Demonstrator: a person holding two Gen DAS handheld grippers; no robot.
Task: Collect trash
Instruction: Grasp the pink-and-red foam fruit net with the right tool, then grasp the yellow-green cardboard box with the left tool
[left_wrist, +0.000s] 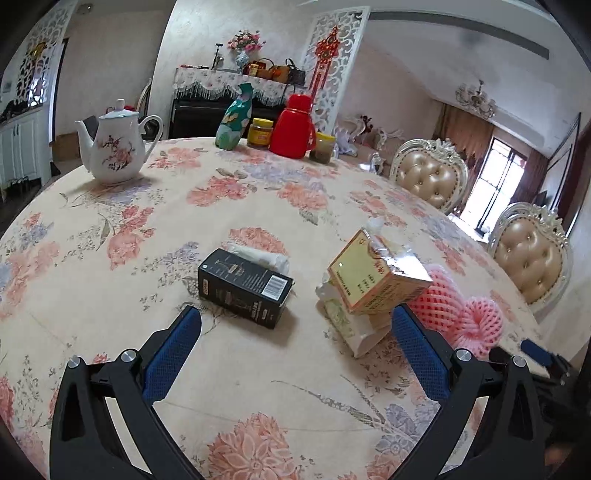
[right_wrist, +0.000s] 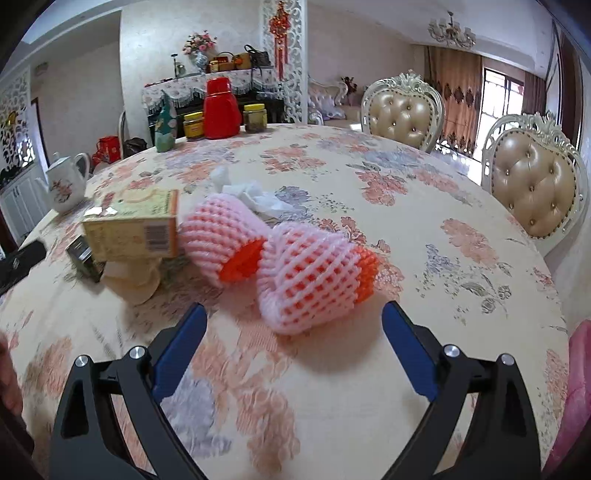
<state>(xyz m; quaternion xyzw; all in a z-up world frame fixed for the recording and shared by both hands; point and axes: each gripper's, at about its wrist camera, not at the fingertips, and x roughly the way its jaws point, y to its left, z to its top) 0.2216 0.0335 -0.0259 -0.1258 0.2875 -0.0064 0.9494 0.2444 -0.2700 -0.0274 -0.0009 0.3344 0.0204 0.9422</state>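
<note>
Left gripper (left_wrist: 295, 321) spread wide, nothing between the blue pads, hovering over the floral tablecloth (left_wrist: 110, 280). Black box (left_wrist: 244, 288) lies flat just past the tips at 12 o'clock, crumpled white tissue (left_wrist: 260, 256) touching its far side. At 1 o'clock, yellow carton (left_wrist: 373, 280) tilted, propped on a cream packet (left_wrist: 354, 325), close to the right finger's tip. Pink foam fruit nets (left_wrist: 454, 310) at 2 o'clock, behind the carton.

Right gripper (right_wrist: 293, 317) also wide open, holding nothing. Nearer foam net (right_wrist: 314, 277), pink with orange inside, lies on its side just beyond the tips at 12 o'clock; second net (right_wrist: 218, 236) at 11 o'clock, touching the first. Yellow carton (right_wrist: 136, 229) at 10 o'clock beside the second net. White tissue (right_wrist: 255, 195) behind the nets.

Far side of table: white teapot (left_wrist: 112, 147), green vase (left_wrist: 232, 122), red thermos (left_wrist: 293, 123), two jars (left_wrist: 260, 133) flanking it. Two padded chairs (right_wrist: 402, 110) at the table's 1–2 o'clock edge.
</note>
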